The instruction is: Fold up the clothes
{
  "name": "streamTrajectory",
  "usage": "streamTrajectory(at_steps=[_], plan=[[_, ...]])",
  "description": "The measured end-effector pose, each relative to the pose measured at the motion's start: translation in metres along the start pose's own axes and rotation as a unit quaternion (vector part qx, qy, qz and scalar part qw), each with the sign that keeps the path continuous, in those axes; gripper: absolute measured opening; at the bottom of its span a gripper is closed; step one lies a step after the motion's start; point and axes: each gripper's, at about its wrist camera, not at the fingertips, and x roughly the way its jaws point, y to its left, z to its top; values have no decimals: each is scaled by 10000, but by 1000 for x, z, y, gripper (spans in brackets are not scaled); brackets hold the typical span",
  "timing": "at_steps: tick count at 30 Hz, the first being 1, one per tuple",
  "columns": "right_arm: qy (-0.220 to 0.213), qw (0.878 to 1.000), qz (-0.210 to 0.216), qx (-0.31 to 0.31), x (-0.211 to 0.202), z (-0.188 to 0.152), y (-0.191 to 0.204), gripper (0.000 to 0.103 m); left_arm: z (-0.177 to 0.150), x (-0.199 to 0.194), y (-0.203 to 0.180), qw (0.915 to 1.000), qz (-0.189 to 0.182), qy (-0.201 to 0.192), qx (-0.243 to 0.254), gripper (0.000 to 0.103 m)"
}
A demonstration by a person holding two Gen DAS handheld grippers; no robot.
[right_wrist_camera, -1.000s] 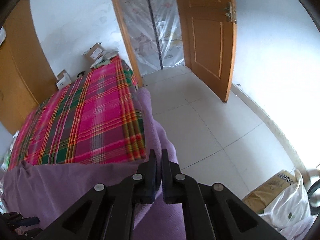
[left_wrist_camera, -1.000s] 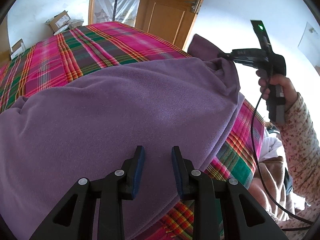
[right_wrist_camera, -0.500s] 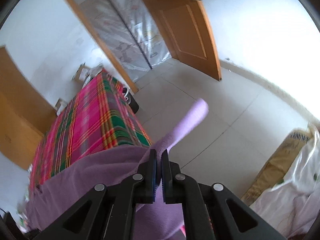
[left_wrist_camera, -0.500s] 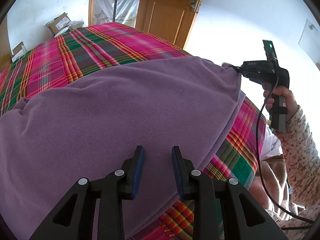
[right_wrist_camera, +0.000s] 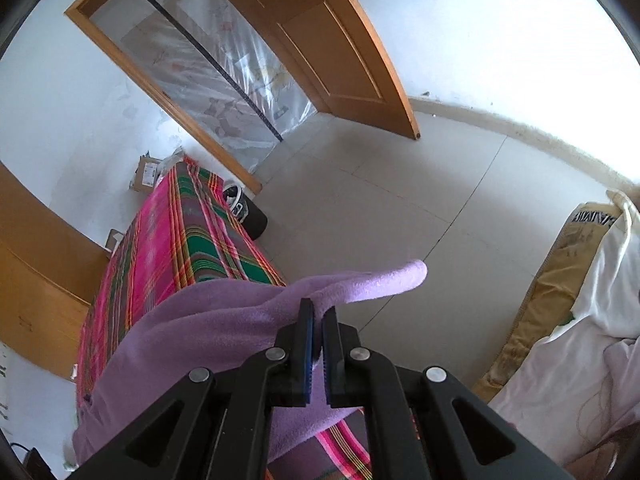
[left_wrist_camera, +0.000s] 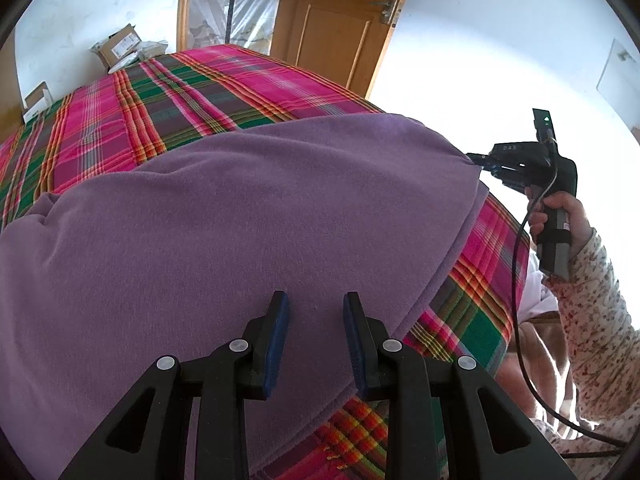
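A purple fleece garment lies spread over a bed with a pink and green plaid cover. My left gripper hovers open over the garment's near part, with only flat cloth showing in its gap. In the left wrist view, my right gripper grips the garment's far right corner at the bed's edge, held by a hand in a flowered sleeve. In the right wrist view, the right gripper is shut on the purple garment. A loose flap sticks out past its fingertips.
The plaid bed runs towards a plastic-covered doorway with an open wooden door. Cardboard boxes sit beyond the bed's far end. Tiled floor lies to the right of the bed. Bags and white cloth are piled at the right.
The right gripper has gone down and out past the bed's edge with the garment's corner, rolling as it went. The raised fold has flattened. The left gripper has not moved.
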Motion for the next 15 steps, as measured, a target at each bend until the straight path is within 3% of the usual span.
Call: streamTrajectory(at_steps=[3,10,13,15], plan=[[-309,9995,-33,-3,-15,-5,1,4,0,1,1,10000,-18,-2,-8,29],[381,9987,-257,224,11,-5,-13,7,1,0,0,10000,-33,14,-1,29],[452,9966,-520,442,16,-2,-18,11,2,0,0,10000,-37,27,9,29],[206,9967,-680,397,8,-2,-16,15,3,0,-1,10000,-38,29,26,29]])
